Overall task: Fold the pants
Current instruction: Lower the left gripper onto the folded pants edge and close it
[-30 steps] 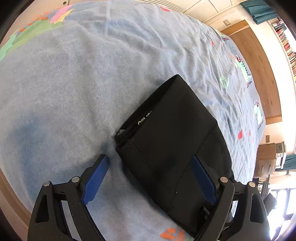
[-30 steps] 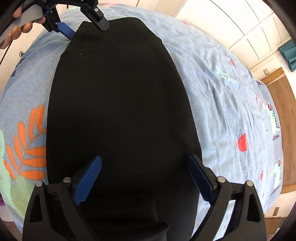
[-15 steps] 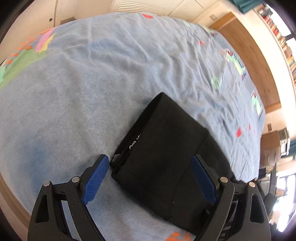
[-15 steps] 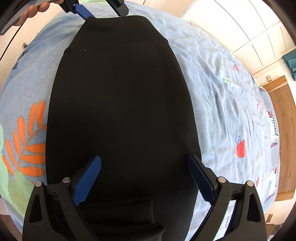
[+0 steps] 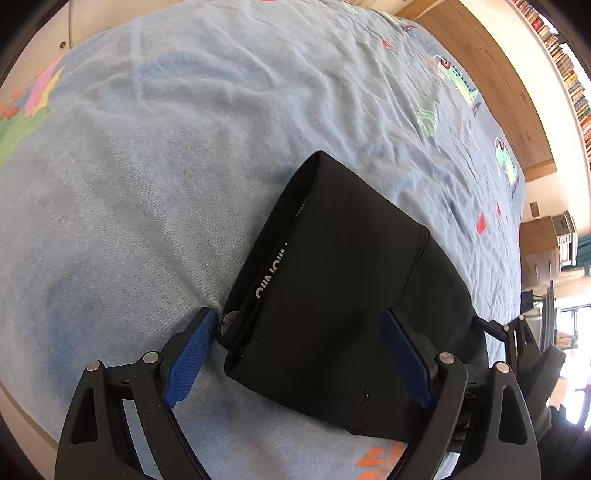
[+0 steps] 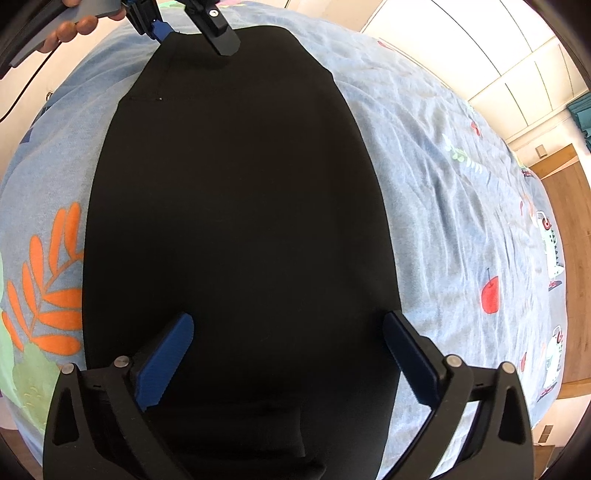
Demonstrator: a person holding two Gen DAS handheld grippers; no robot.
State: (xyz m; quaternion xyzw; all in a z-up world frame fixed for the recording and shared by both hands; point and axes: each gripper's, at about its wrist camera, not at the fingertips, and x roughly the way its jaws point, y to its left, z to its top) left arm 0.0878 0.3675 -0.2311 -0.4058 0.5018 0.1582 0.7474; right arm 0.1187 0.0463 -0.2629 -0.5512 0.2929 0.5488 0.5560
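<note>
Black pants (image 6: 240, 221) lie flat and folded lengthwise on my blue printed bedspread (image 5: 147, 166). My left gripper (image 5: 299, 354) hangs over the waistband end, jaws wide apart, nothing pinched. My right gripper (image 6: 291, 354) hangs over the other end, jaws equally wide, straddling the fabric without clamping it.

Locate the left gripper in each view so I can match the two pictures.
Left wrist view: left gripper fills the bottom edge, open around the black pants' waistband corner.
Right wrist view: it shows at the top left, at the far end of the pants.
Shared landmark: the orange leaf print.
</note>
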